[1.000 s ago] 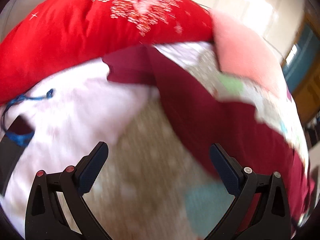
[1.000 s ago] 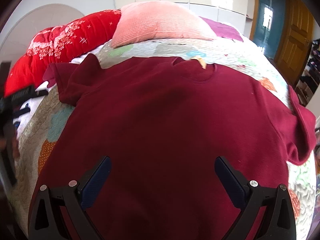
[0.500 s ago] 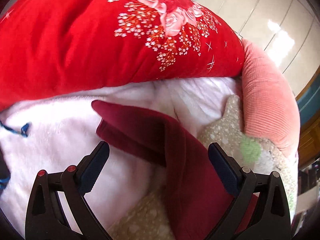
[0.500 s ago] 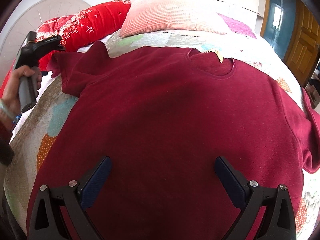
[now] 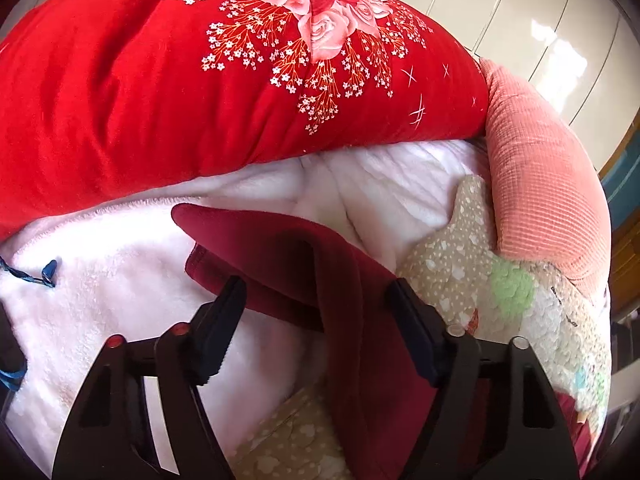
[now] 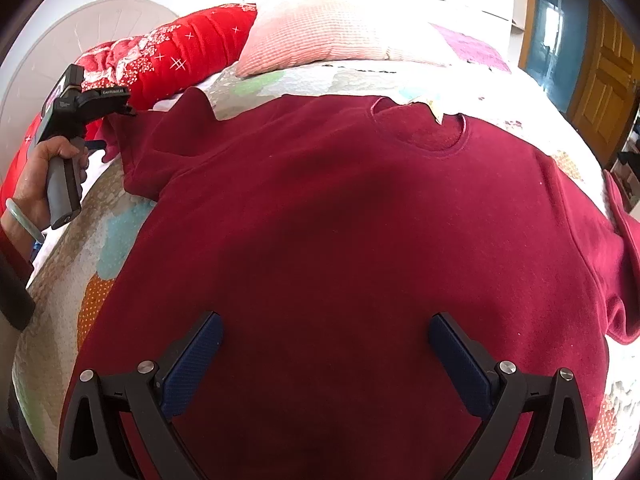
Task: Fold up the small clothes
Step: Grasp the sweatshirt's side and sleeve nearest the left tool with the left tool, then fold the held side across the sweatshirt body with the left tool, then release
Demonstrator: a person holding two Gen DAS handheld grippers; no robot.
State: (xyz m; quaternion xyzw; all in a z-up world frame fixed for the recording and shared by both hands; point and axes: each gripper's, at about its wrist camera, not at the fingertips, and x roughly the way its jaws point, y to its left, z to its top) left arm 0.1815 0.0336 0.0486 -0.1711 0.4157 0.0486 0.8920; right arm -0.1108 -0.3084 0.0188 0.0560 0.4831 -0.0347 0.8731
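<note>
A dark red short-sleeved shirt [image 6: 360,232] lies flat on the quilted bed, collar at the far side. Its left sleeve [image 5: 288,264] reaches onto a white fleece blanket [image 5: 100,300]. My left gripper [image 5: 316,300] is open, its fingers on either side of that sleeve's folded edge, partly closed in; it also shows in the right wrist view [image 6: 100,100] at the sleeve's tip. My right gripper [image 6: 324,344] is wide open and empty, above the shirt's lower middle.
A red floral duvet [image 5: 200,80] is rolled up behind the sleeve. A pink ribbed pillow [image 5: 540,184] lies at the head of the patchwork quilt [image 5: 460,272]. A wooden door [image 6: 608,80] is at the far right.
My left gripper has moved forward over the sleeve and its fingers have narrowed around the fabric. My right gripper has drifted slightly nearer the shirt, still wide open.
</note>
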